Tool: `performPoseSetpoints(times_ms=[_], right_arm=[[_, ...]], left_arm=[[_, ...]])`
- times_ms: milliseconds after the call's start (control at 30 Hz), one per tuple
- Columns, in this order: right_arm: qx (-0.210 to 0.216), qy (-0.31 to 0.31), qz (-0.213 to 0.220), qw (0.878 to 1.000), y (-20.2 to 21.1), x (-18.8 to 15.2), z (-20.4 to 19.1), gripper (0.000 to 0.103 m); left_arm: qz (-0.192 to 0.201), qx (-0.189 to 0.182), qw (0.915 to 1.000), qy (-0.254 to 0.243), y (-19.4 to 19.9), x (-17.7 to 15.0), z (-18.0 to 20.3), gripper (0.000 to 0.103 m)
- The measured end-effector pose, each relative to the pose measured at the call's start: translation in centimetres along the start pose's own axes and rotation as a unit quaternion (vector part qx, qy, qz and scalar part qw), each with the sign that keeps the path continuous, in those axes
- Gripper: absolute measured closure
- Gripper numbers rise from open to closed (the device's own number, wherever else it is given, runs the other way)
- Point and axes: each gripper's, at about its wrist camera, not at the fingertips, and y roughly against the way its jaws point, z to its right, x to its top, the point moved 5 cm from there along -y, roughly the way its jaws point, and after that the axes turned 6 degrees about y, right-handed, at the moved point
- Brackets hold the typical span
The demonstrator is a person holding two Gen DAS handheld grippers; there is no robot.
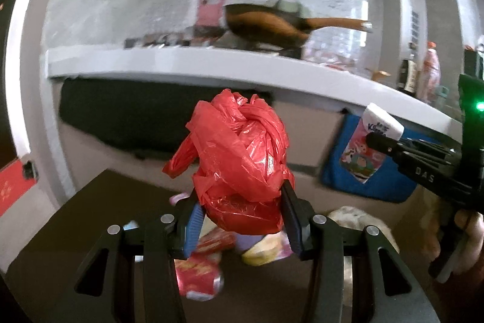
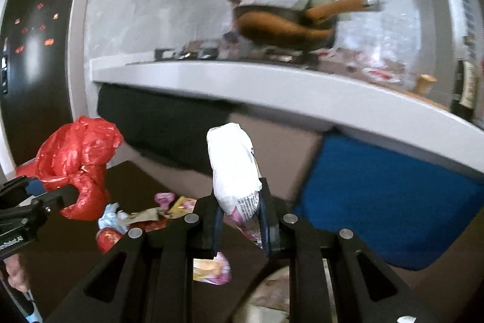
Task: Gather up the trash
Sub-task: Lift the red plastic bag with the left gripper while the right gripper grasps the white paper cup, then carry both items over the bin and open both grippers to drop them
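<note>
Two grippers are each carrying a piece of trash above a dark counter [image 1: 99, 202]. The left gripper [image 1: 240, 220] is clamped on a crumpled red plastic bag [image 1: 239, 159], which bulges up between its fingers; the right gripper [image 2: 240, 220] pinches a white tissue packet [image 2: 234, 168] that stands upright from its narrow grip.

The left wrist view shows the right gripper from the side at its right edge, with the packet's printed face, pink and cartoon-patterned, and the person's hand [image 1: 466, 238] on the handle below. The right wrist view shows only the packet's plain white back and some small print.

The right wrist view takes in more of the loose wrappers [image 2: 136, 217] on the counter beneath the red bag, plus a dark fridge door [image 2: 33, 50] dotted with magnets at far left. Both views share a white shelf [image 2: 242, 80] carrying a brown pan [image 2: 284, 23], and a blue cloth [image 2: 378, 202] hanging under it.
</note>
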Motion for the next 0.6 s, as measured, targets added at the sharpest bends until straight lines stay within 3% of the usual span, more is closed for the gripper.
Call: performPoseSetpoints(times_ms=[233,400,600], right_arm=[[-0.049,-0.032,0.008,0.998,4.2,-1.6,6.4,0.085],[-0.078,-0.042,0.002,0.996,5.8,-3.6,10.0,0.085],[-0.093,-0.069,-0.009,0.993,6.6,-6.7,13.2,0.085]], left_arm=[[0.020,-0.039,0.9984,-0.035,-0.7,0.3,7.8,0.055],[0.004,-0.075,0.9955,-0.058,-2.2,-0.5,13.4,0.055],[-0.035,-0.102,0.9919,-0.067,-5.2,-2.7,17.4,0.055]])
